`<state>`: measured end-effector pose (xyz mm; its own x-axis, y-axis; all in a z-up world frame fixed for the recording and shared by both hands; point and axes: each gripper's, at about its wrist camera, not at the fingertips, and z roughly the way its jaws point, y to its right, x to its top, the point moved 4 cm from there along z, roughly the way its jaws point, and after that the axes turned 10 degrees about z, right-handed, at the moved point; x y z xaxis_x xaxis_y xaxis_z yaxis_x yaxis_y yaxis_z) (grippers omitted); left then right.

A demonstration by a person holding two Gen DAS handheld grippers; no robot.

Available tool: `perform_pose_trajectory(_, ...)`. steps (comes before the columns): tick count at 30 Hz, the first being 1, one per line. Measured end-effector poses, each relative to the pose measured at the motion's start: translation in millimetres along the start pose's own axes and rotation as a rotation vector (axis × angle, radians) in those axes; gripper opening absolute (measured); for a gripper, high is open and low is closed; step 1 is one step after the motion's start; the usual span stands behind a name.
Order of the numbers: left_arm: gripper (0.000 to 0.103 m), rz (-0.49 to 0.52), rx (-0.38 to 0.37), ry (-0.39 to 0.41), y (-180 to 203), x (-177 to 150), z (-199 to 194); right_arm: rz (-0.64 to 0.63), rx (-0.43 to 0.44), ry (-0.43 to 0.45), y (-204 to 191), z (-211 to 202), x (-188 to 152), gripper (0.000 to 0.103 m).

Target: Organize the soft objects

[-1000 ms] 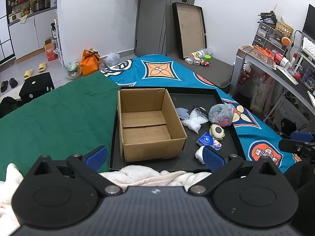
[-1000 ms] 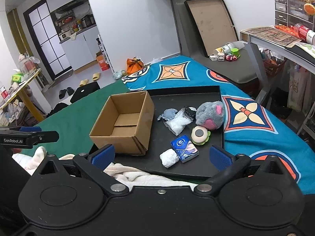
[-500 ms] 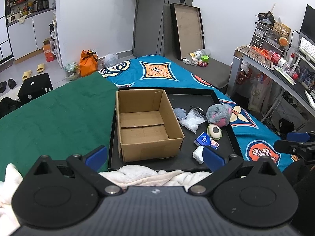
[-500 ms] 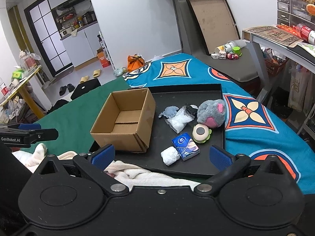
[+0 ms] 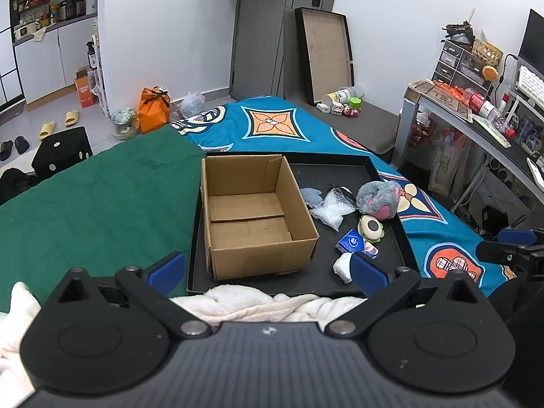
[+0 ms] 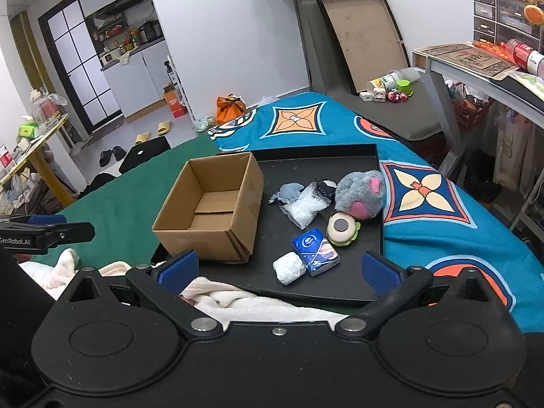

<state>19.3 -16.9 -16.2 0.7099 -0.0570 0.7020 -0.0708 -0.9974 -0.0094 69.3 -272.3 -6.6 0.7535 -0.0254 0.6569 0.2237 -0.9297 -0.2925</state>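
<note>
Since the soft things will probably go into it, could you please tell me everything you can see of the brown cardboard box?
The brown cardboard box is plain corrugated board, rectangular, upright and open-topped, with nothing inside; two bottom flaps meet in a seam across its floor. It stands on the left part of the black tray, apart from the soft items lying to its right. Neither gripper touches it.

place: home bedroom | bed [image 5: 289, 129] | slippers [image 6: 163, 127] | kitchen cabinets [image 6: 136, 74]
</note>
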Motion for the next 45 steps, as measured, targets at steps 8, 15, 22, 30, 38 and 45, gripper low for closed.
perform_pose_trajectory(8, 0.102, -0.003, 0.0, -0.001, 0, -1, 0, 0.01, -0.014, 0.01, 6, -2, 3, 0.103)
perform_pose_trajectory(15, 0.102, 0.017, -0.006, -0.005, 2, 4, -1, 0.013, -0.015, 0.0, 8, 1, 5, 0.103)
perform_pose_trajectory(22, 0.102, 0.026, -0.01, -0.005, 2, 8, -1, 0.008, -0.015, -0.003, 8, 2, 7, 0.103)
perform_pose_trajectory(30, 0.102, 0.031, -0.011, -0.023, -2, 10, 11, 0.016, -0.021, -0.011, 13, 9, 12, 0.103)
perform_pose_trajectory(38, 0.102, 0.004, 0.0, -0.041, -15, 12, 28, 0.028, -0.045, -0.025, 23, 27, 16, 0.103)
perform_pose_trajectory(45, 0.102, -0.032, 0.056, -0.032, -27, 16, 43, 0.038, -0.051, -0.022, 32, 40, 20, 0.103)
